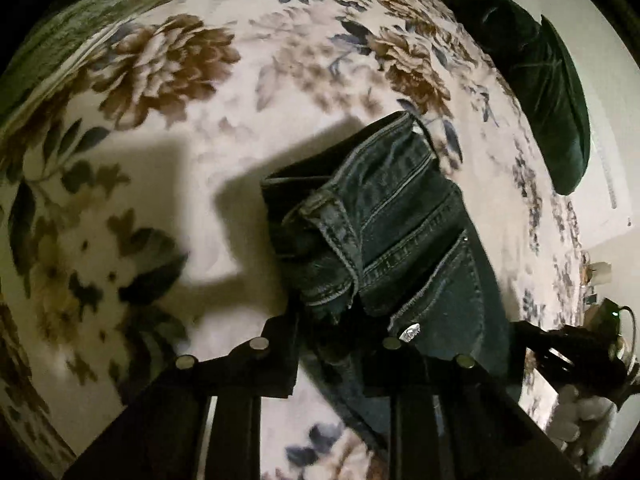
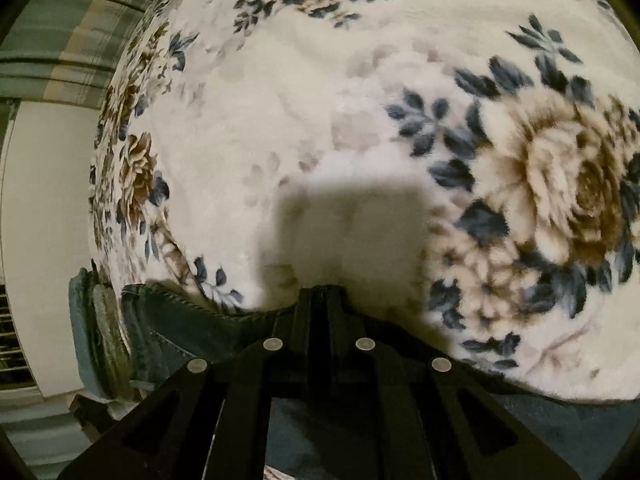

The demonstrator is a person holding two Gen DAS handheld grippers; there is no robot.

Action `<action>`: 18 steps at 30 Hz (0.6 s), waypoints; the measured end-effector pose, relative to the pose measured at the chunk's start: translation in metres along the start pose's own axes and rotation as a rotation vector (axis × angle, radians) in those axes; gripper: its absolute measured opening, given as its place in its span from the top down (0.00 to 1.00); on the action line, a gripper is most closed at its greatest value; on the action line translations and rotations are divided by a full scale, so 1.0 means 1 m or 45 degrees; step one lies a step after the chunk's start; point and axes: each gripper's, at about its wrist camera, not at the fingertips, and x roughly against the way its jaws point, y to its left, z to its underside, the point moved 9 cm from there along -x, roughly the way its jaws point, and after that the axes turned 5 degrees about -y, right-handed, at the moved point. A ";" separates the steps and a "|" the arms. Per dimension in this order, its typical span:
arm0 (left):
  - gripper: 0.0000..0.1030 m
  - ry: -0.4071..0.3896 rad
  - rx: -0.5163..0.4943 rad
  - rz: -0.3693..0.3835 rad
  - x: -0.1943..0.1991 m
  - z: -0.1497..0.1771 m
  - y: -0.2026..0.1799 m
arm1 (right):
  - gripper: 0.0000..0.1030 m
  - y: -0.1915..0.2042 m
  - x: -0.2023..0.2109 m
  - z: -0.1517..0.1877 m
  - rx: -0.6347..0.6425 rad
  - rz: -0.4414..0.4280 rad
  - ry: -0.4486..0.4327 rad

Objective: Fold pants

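Dark blue jeans (image 1: 400, 236) lie on a floral blanket (image 1: 168, 80), waistband and pocket seams toward me. My left gripper (image 1: 340, 320) has its black fingers spread, the jeans' waist edge between them; whether they touch the cloth is unclear. In the right wrist view my right gripper (image 2: 320, 300) has its fingers pressed together, on the edge of the jeans (image 2: 192, 328) it seems, which trail to the lower left. The right gripper and the gloved hand holding it also show at the right edge of the left wrist view (image 1: 568, 348).
The cream blanket (image 2: 320, 100) with brown flowers and blue leaves covers the bed. A dark green cushion (image 1: 536, 80) lies at the far right. A striped green cloth (image 2: 60, 52) and a pale wall lie beyond the bed's left edge.
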 end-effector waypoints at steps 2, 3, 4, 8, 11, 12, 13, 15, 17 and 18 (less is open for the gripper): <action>0.82 0.018 -0.019 -0.011 -0.006 0.001 0.003 | 0.94 -0.001 -0.003 0.001 -0.002 0.011 0.002; 0.82 0.031 -0.013 -0.010 -0.013 0.000 0.003 | 0.94 0.004 -0.011 0.001 -0.010 0.014 0.007; 0.81 0.046 -0.010 -0.004 -0.019 0.002 0.008 | 0.94 0.002 -0.015 0.001 -0.023 0.017 0.013; 0.76 0.095 -0.023 0.004 -0.021 0.010 0.011 | 0.92 -0.004 -0.032 0.004 -0.123 -0.015 0.082; 0.75 0.109 -0.046 -0.037 -0.004 0.007 0.005 | 0.63 -0.004 -0.016 0.001 -0.178 -0.111 0.070; 0.75 0.099 -0.065 -0.055 0.004 0.006 0.001 | 0.47 -0.004 -0.005 0.000 -0.166 -0.140 0.047; 0.72 0.087 -0.095 -0.094 0.010 0.005 -0.001 | 0.44 -0.006 0.007 0.000 -0.142 -0.139 0.013; 0.48 0.057 -0.175 -0.145 0.021 0.003 -0.010 | 0.39 -0.014 0.031 0.003 -0.104 -0.114 -0.051; 0.23 0.005 -0.247 -0.165 0.032 0.003 -0.021 | 0.30 -0.030 0.056 0.018 -0.118 -0.096 -0.117; 0.16 -0.021 -0.308 -0.181 0.037 0.007 -0.031 | 0.20 -0.037 0.064 0.026 -0.133 -0.092 -0.133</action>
